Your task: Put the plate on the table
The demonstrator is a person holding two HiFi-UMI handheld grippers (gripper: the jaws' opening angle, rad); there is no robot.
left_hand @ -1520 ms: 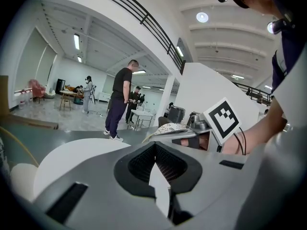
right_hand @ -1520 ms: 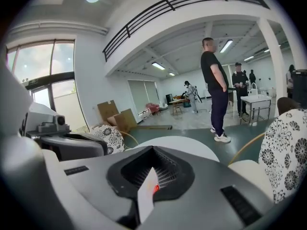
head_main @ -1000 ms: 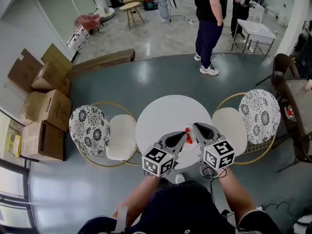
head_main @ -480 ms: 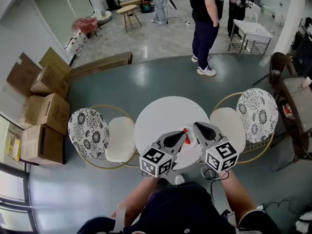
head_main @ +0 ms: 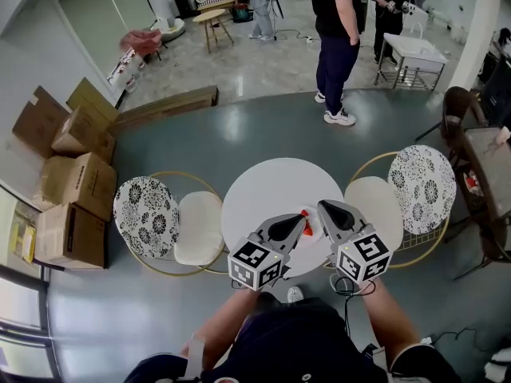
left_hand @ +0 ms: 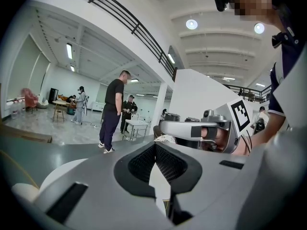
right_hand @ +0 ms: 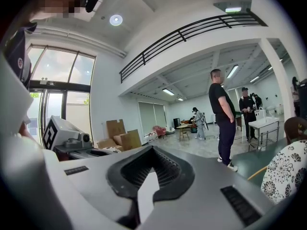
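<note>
- Over the near right part of the round white table [head_main: 263,186], you hold the plate [head_main: 314,230] between your two grippers; something red lies on it.
- Your left gripper [head_main: 299,225] meets the plate's left rim and your right gripper [head_main: 325,213] meets its right rim.
- In the left gripper view, the dark ribbed fingers [left_hand: 140,166] are closed on a thin white edge of the plate, which stands in the narrow gap between them.
- In the right gripper view, the fingers [right_hand: 170,169] are closed likewise on a white sliver of rim.
- You cannot tell from any view whether the plate's underside touches the table or hangs just above it.
- The table's far half and left half are bare white surface, and the plate sits nearer the near edge than the far one.
- A cream-seated chair [head_main: 198,223] stands against the table's left edge and another chair [head_main: 375,202] against its right edge, each with a patterned back turned outward.
- Beyond the far edge lies grey floor [head_main: 239,130], and a standing person [head_main: 339,30] is well apart from the table.
- Cardboard boxes [head_main: 76,178] are stacked far to your left.
</note>
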